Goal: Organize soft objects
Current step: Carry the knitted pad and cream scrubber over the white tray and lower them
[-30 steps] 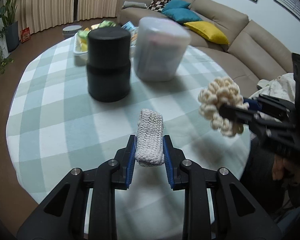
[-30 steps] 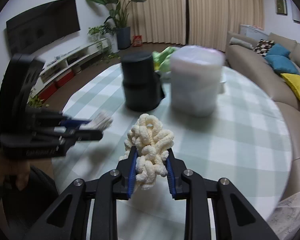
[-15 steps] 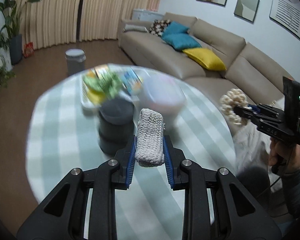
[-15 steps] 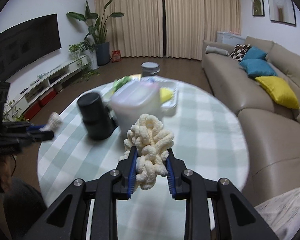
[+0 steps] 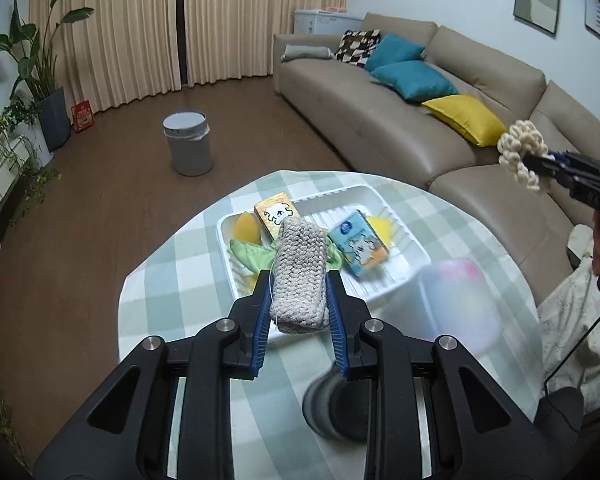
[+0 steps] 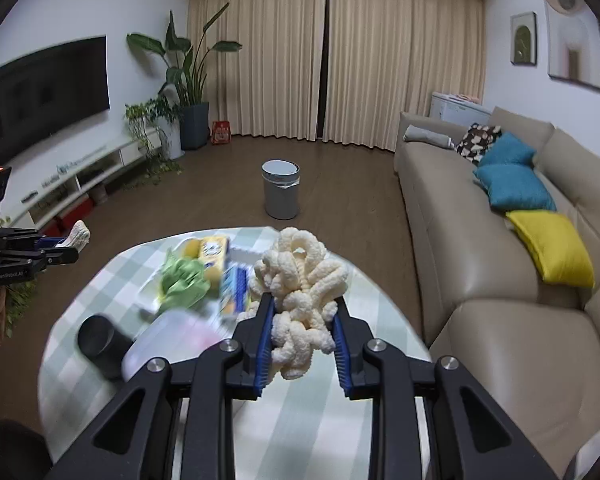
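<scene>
My left gripper [image 5: 300, 304] is shut on a grey knitted roll [image 5: 300, 276] and holds it high above the round checked table [image 5: 172, 280]. My right gripper [image 6: 302, 332] is shut on a cream chunky-yarn knot [image 6: 300, 284], also high above the table. In the left wrist view the right gripper shows at far right with the yarn knot [image 5: 522, 154]. In the right wrist view the left gripper shows at far left with the grey roll [image 6: 78, 234]. Below are a white tray [image 5: 380, 200] of soft items, a translucent lidded container [image 5: 458, 304] and a black cylinder [image 5: 336, 412].
The tray holds a green cloth [image 5: 252, 254], a yellow box [image 5: 274, 214], a blue packet [image 5: 358, 242] and yellow pieces. A beige sofa [image 5: 400, 136] with cushions stands to the right. A grey bin [image 5: 188, 142] sits on the wooden floor beyond the table.
Both grippers have risen well above the table, each keeping its object. The table, black cylinder and container now lie far below, and the tray has come into full view.
</scene>
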Demonstrator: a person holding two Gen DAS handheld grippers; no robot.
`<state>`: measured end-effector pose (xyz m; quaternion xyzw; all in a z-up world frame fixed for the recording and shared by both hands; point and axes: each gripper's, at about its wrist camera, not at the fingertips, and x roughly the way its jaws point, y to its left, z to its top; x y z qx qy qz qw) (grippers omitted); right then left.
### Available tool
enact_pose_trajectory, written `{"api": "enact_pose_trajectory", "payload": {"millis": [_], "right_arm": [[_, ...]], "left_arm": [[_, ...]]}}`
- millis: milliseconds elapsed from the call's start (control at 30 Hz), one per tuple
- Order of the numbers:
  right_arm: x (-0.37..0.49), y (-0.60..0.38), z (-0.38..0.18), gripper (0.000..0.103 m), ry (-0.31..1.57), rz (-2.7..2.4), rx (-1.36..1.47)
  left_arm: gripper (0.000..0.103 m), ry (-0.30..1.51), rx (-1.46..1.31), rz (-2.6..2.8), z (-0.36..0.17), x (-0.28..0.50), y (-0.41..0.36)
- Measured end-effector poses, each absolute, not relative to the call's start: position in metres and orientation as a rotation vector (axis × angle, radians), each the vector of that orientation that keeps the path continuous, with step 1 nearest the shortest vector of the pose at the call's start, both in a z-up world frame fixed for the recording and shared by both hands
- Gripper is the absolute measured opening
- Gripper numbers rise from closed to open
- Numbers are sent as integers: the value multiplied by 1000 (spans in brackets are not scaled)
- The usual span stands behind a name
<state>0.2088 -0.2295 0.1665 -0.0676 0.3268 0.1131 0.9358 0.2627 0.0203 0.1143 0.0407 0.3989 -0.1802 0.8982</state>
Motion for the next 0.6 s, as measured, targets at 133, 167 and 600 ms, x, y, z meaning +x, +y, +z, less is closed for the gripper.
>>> {"api": "enact_pose_trajectory", "payload": {"millis": [133,167,600], "right_arm": [[254,-218,165,29,698,251,-169],[264,-215,163,29,710,259,-174],[376,-168,75,29,937,364,-208]], "left_arm": [[24,858,85,-366,101,290,19],[24,871,81,-369,96,298,18],[24,976,167,-387,44,375,-8]]}}
